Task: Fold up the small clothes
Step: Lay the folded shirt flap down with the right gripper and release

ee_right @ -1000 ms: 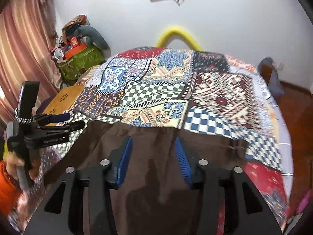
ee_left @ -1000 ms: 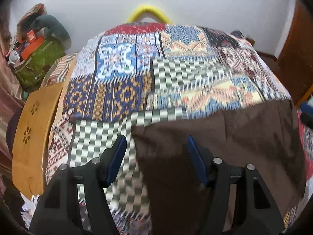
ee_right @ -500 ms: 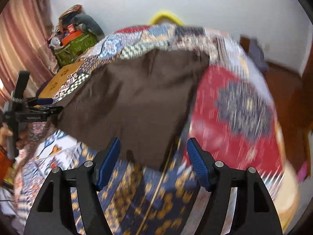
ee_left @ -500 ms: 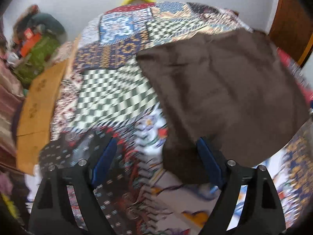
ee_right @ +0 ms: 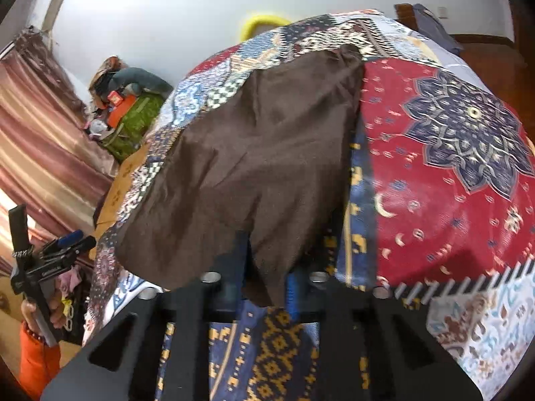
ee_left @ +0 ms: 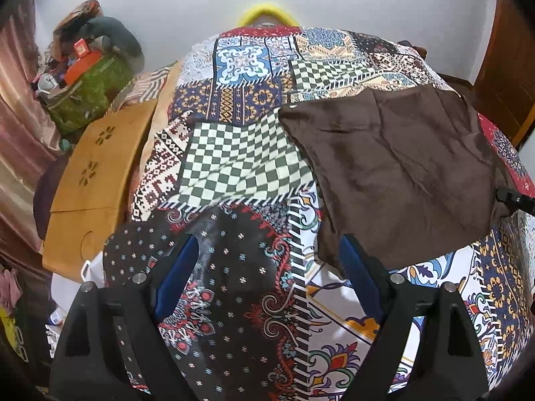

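Folding has reached the point where one near corner of the brown garment (ee_right: 254,153) is pinched and the other is not. The garment is spread flat on the patchwork bedspread (ee_left: 240,163), and every place below is given relative to it. At its near right corner the right gripper (ee_right: 264,284) has just been closing, and its jaws are now nipped narrow on a tongue of brown fabric that hangs between the blue pads. At the near left corner the left gripper (ee_left: 267,267) has just been opening; its jaws stand wide and nothing is held. That corner lies against the inner side of one pad, while the other pad sits well off the garment over the dark floral patch (ee_left: 227,267).

The step in hand is judged to be the taking of both near corners so that the near edge can be carried over to the far edge, by the yellow hoop (ee_left: 267,11). It would be done well if the left gripper were shifted further onto the cloth before closing, so that both layers, not the bedspread, are caught. The two corners should then be lifted evenly and the edge kept taut. A loose wrinkle near the middle could be trapped in the fold if the lift is uneven.
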{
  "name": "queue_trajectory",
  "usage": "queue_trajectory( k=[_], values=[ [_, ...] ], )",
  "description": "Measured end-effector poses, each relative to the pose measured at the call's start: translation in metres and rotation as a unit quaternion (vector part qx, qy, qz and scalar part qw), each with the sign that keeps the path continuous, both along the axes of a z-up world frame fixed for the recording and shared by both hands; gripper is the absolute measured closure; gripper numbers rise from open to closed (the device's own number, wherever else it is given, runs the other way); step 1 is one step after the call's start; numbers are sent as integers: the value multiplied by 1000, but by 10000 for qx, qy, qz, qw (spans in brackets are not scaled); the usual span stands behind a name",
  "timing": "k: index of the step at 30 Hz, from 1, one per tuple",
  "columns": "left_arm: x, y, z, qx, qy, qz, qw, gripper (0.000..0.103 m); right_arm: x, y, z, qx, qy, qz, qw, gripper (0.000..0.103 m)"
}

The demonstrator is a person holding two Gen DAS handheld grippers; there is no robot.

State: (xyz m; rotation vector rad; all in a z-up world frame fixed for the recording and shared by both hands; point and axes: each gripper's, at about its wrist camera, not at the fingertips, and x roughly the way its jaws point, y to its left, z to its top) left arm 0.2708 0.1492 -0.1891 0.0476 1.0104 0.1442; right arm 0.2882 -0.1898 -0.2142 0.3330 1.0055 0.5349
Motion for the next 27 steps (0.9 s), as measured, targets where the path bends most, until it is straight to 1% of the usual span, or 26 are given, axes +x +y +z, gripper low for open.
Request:
queue_trajectory(
  k=[6,8,10,12,14,17,19,20,21,22,23,24,25,26,27],
  values=[
    [18,-4,8,73,-114,-228,9996,17,-3,-20,15,-265,-189,367,9988,96],
    [30,-9,11,44,-139,-382,9992,17,-4,-31,20,-589,-333,448,9967,96],
    [48,-16,12,69,-157,-565,9983,16,1,-39,22,-857,-331,506,9945,96],
    [68,-24,10,31,-145,-774,9969,14,13,-50,22,-1028,-237,516,9931,96],
    [91,-33,7,-85,-112,-965,9952,14,22,-59,22,-1071,-138,526,9928,96],
    [130,-49,0,-273,-14,-1233,9920,14,33,-70,22,-1281,-180,336,9910,94],
    [154,-60,-7,-243,7,-1438,9893,14,39,-71,24,-1656,-498,112,9849,86],
    [164,-66,-11,-224,21,-1550,9877,14,41,-71,24,-1747,-657,15,9824,81],
    [173,-71,-15,-229,43,-1653,9860,14,43,-71,24,-1768,-738,-30,9815,73],
    [184,-75,-21,-287,77,-1771,9837,14,47,-71,23,-1777,-775,-64,9810,68],
    [192,-79,-27,-333,142,-1862,9818,14,51,-71,21,-1783,-791,-104,9807,61],
    [200,-84,-33,-367,243,-1943,9800,14,54,-71,19,-1795,-823,-163,9802,57],
    [207,-89,-40,-412,346,-2065,9770,14,55,-70,19,-1791,-846,-214,9800,57],
    [213,-93,-45,-475,379,-2108,9756,14,57,-71,18,-1756,-839,-259,9805,55],
    [220,-95,-50,-627,409,-2052,9758,14,58,-72,16,-1704,-791,-290,9818,55]
  ],
)
